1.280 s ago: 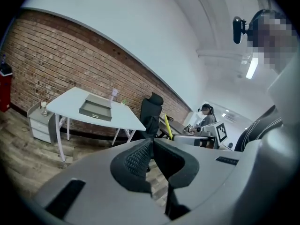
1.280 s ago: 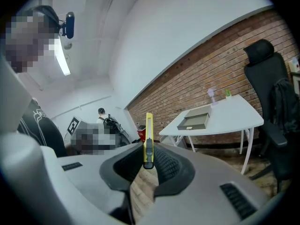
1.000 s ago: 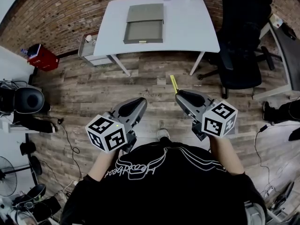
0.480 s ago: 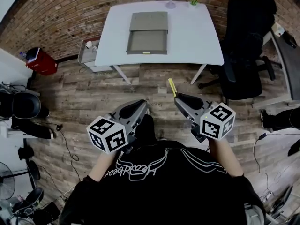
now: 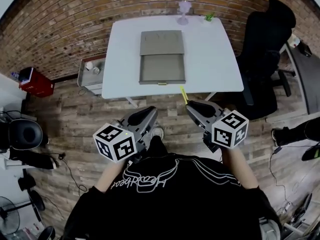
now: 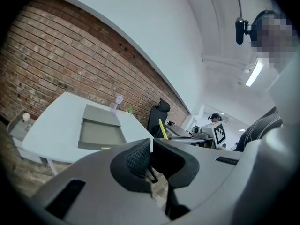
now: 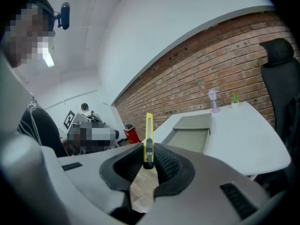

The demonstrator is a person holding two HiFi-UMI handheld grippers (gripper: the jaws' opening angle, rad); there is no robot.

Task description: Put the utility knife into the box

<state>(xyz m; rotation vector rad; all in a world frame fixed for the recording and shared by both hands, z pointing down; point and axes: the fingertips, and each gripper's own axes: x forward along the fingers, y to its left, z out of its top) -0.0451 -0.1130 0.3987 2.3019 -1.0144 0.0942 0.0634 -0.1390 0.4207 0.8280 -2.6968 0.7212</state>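
A yellow utility knife (image 5: 184,94) sticks up out of my right gripper (image 5: 190,105), whose jaws are shut on its lower end. In the right gripper view the knife (image 7: 148,135) stands upright between the black pads of the right gripper (image 7: 148,156). A grey box (image 5: 162,68) lies open on the white table (image 5: 210,54), its lid (image 5: 161,42) behind it, ahead of both grippers. My left gripper (image 5: 150,113) hangs level with the right one, shut and empty. The left gripper view shows its closed pads (image 6: 138,157), the box (image 6: 99,134) and the knife (image 6: 162,128).
A black office chair (image 5: 260,59) stands right of the table. A purple vase (image 5: 183,11) and a small green plant (image 5: 209,17) sit at the table's far edge. A small cart (image 5: 91,69) and a red bin (image 5: 35,81) are on the wooden floor at left.
The table and box have come nearer and lower in the head view as the person walks toward them. Both grippers keep their pose, the knife still held.
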